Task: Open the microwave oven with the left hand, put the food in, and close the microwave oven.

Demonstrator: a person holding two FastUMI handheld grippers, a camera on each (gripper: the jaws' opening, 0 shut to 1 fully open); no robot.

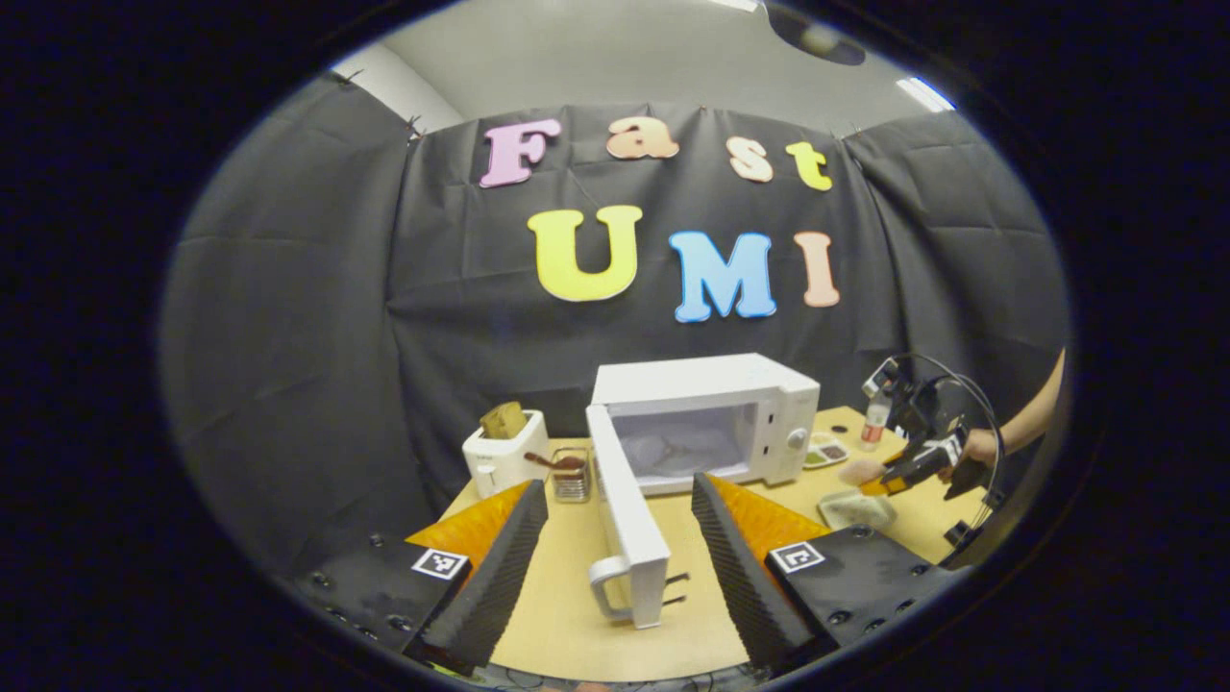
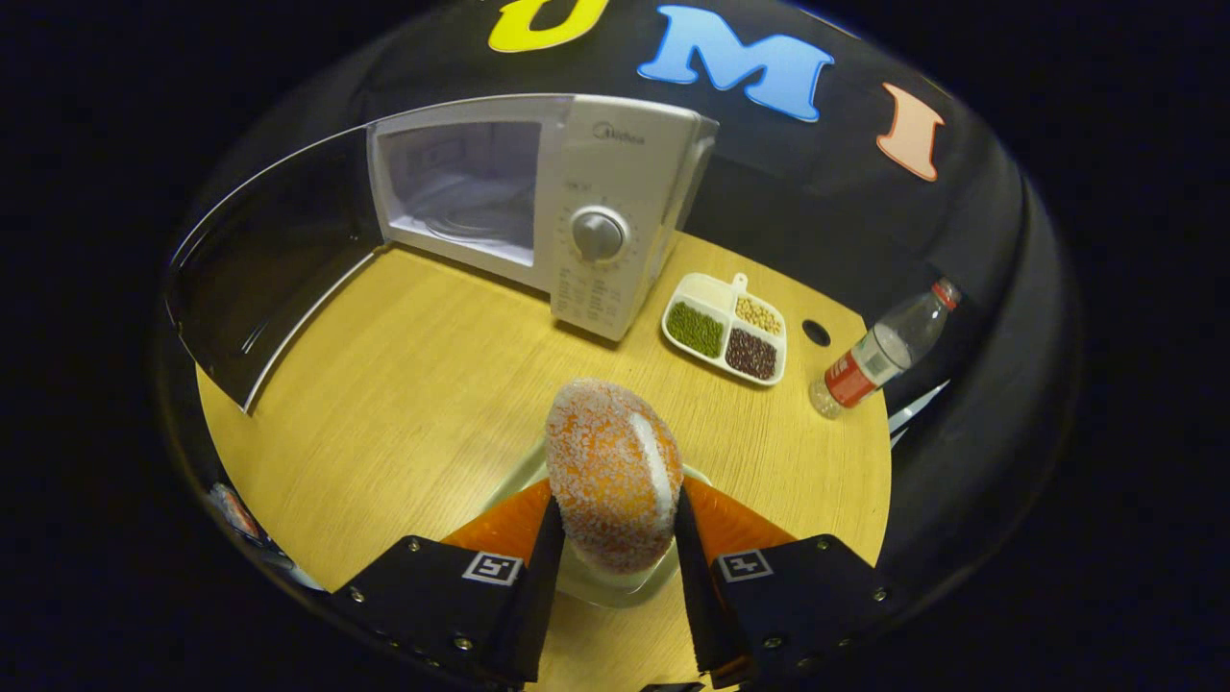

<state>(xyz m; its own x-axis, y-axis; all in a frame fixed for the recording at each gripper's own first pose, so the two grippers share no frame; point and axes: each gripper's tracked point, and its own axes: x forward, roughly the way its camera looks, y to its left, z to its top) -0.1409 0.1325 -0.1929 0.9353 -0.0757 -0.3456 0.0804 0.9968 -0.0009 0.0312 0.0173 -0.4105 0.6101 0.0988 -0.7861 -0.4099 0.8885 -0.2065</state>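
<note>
The white microwave [image 1: 706,413] stands mid-table with its door [image 1: 625,509] swung wide open and its cavity [image 2: 461,192] bare. My left gripper [image 1: 617,485] is open; the door's free edge and handle [image 1: 610,586] stand between its spread fingers without touching them. My right gripper [image 2: 615,509] is shut on a sugar-coated orange bun [image 2: 612,471], held just above a clear plate [image 2: 615,581], in front of the microwave's control panel [image 2: 596,235]. In the left gripper view that right gripper [image 1: 879,481] and the bun [image 1: 858,471] show far right, with a hand behind them.
A white toaster [image 1: 504,452] and a small glass jar [image 1: 572,476] stand left of the microwave. Right of it lie a divided dish of beans [image 2: 725,327] and a tipped plastic bottle [image 2: 884,351]. Bare tabletop [image 2: 413,404] lies between the bun and the open door [image 2: 269,279].
</note>
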